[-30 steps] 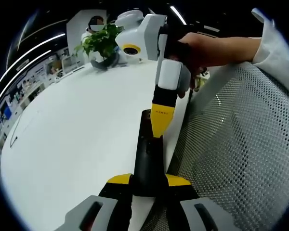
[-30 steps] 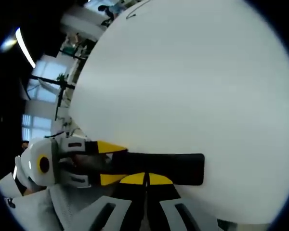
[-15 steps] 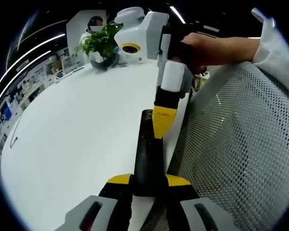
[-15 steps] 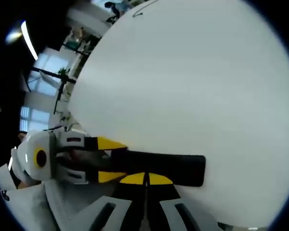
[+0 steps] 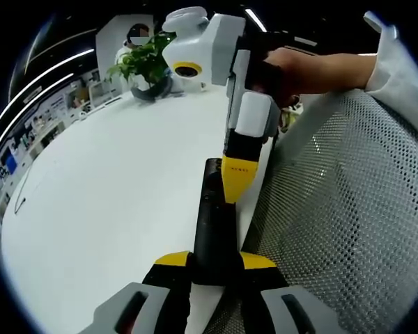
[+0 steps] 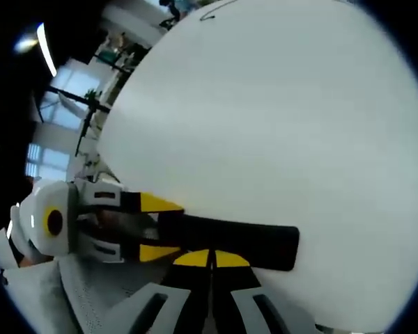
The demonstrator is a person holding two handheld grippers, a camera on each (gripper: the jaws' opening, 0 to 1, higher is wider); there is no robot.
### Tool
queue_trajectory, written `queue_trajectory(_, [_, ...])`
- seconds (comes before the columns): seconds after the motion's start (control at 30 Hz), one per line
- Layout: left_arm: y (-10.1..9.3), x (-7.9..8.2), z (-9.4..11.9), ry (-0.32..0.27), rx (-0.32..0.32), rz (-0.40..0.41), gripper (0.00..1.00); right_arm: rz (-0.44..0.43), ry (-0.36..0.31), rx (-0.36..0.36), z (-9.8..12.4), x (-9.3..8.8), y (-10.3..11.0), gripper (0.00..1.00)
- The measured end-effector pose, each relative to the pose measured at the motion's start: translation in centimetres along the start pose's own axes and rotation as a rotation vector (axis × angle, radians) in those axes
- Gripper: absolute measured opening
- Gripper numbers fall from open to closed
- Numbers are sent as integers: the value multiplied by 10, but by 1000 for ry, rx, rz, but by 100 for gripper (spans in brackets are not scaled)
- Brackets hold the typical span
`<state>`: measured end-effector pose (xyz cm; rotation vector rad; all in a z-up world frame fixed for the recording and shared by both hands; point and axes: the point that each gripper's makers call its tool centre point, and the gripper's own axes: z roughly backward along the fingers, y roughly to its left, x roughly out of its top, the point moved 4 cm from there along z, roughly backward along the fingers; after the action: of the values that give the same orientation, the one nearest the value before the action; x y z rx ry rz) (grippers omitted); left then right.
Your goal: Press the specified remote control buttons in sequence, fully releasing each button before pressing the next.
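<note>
Remote (image 5: 212,229) was clamped in left gripper (image 5: 214,263); right gripper (image 5: 235,182), jaws together, tip on buttons. Best pressed straight down, then lifted clear.

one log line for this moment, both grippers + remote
left gripper: shut on remote | right gripper: shut, tip on remote face | table: white, remote at its edge | plant: far side

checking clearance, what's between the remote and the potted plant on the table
Bare white table in the left gripper view; the right gripper comes down on the remote, beside the line to the potted plant.
</note>
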<state>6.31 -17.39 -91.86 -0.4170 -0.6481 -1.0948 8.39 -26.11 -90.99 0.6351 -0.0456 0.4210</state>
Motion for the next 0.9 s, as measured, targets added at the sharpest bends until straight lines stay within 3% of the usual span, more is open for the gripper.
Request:
queue_trajectory(0.3, [0,0,0,18,9,11,25,-8,-3,12,1,0,0,0])
queue_trajectory(0.47, [1,-1,2,33,13,16,25,-73,-7,45,2,2,-3,0])
queue_trajectory(0.67, [1,-1,2,43,17,18,25,-57,-11,47,1,3,1,0])
queue_trajectory(0.9, [0,-1,2,40,9,-1,24,-9,-59,67,1,9,8,0])
